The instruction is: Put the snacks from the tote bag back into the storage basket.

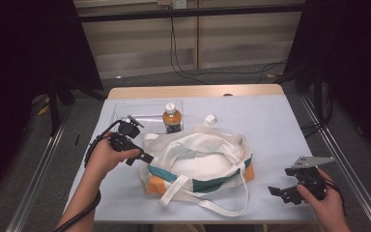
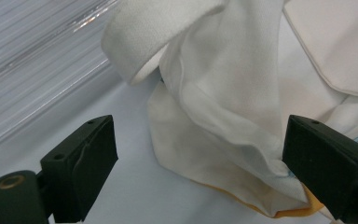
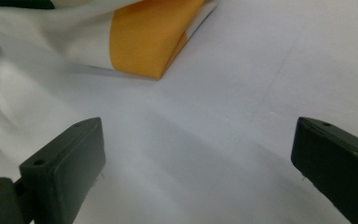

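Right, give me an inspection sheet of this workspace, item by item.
Surface: table under a pale blue-grey cover, wooden edge showing at the far side.
Job's things: white tote bag with teal and orange panels lies slumped mid-table, mouth open, straps loose.
Clutter: orange-capped bottle upright in a clear tray behind the bag.
Grippers: left gripper at the bag's left end, fingers open with a fold of the bag's cloth between them, not pinched. Right gripper open over bare cover, apart from the bag's orange corner.
Cables: gripper cable loops by the left wrist; black cables on the floor beyond.
Surroundings: dark curtains either side, metal frame rails.
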### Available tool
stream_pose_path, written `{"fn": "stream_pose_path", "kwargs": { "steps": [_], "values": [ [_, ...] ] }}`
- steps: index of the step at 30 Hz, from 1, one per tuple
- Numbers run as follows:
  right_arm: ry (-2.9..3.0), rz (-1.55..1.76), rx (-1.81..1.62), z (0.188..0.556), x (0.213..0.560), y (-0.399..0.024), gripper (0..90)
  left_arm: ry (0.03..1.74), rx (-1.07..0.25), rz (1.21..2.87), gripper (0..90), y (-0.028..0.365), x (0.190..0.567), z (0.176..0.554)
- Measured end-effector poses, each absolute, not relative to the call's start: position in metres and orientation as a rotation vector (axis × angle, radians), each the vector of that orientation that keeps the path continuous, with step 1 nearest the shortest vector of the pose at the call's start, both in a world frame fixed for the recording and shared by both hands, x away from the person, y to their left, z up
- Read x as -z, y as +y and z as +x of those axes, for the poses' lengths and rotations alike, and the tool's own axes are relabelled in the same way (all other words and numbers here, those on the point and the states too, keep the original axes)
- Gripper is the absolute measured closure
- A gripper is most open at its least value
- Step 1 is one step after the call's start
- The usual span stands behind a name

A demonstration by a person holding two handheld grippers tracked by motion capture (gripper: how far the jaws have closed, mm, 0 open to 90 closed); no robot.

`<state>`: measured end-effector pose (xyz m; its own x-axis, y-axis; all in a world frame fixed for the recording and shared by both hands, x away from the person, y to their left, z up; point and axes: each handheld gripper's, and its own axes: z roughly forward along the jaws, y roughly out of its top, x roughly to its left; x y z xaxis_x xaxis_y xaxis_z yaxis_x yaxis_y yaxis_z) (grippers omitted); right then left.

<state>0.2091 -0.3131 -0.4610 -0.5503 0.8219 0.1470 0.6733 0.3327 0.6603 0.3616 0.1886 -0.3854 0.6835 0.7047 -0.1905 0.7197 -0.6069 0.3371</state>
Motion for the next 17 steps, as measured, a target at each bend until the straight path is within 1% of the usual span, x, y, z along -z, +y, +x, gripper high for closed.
{"fn": "stream_pose_path", "kwargs": {
  "steps": [5, 17],
  "values": [
    [2.379, 1.357, -1.025, 0.209, 0.462, -0.313, 2.8, 1.128, 0.07, 2.468, 9.7, 0.194, 0.39, 0.359],
    [2.384, 1.357, -1.021, 0.209, 0.461, -0.312, 2.8, 1.143, 0.037, 2.389, 9.7, 0.204, 0.385, 0.352]
  ]
}}
